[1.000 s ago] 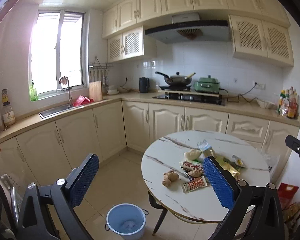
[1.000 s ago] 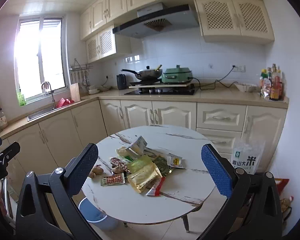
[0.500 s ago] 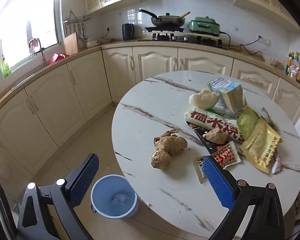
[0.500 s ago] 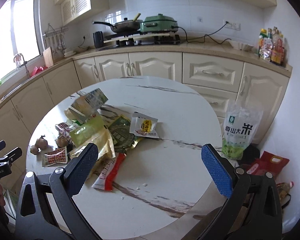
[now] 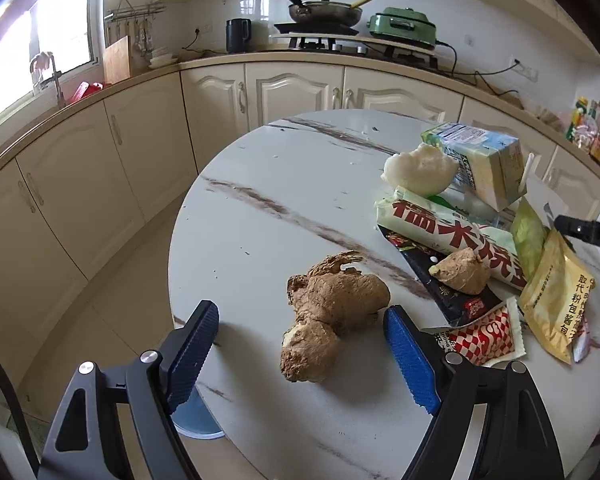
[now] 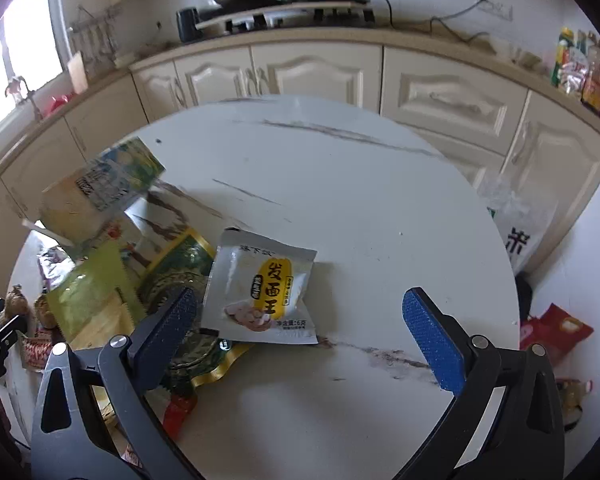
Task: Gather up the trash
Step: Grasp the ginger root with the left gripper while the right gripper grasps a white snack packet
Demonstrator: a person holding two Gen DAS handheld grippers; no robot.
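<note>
A large ginger root (image 5: 332,312) lies on the round marble table (image 5: 268,184). My left gripper (image 5: 300,310) is low over it, one blue pad on each side. Its jaws are closing, and the pads stand clear of the ginger. To the right lies a trash pile: a small ginger piece (image 5: 464,272), a green wrapper with red characters (image 5: 452,232), a carton (image 5: 480,160) and a gold pouch (image 5: 556,300). My right gripper (image 6: 300,296) is open over a white sachet with a yellow label (image 6: 260,292), which lies nearer its left finger.
A blue bin (image 5: 198,420) shows under the table's near left edge. Cream cabinets (image 5: 292,92) curve behind the table. On the floor to the right stand a rice bag (image 6: 516,224) and a red bag (image 6: 552,332). A green-gold pouch (image 6: 180,276) lies under the sachet.
Both grippers have come down and forward to the table top. The left jaws have narrowed around the ginger root. The right gripper now hangs over the white sachet.
</note>
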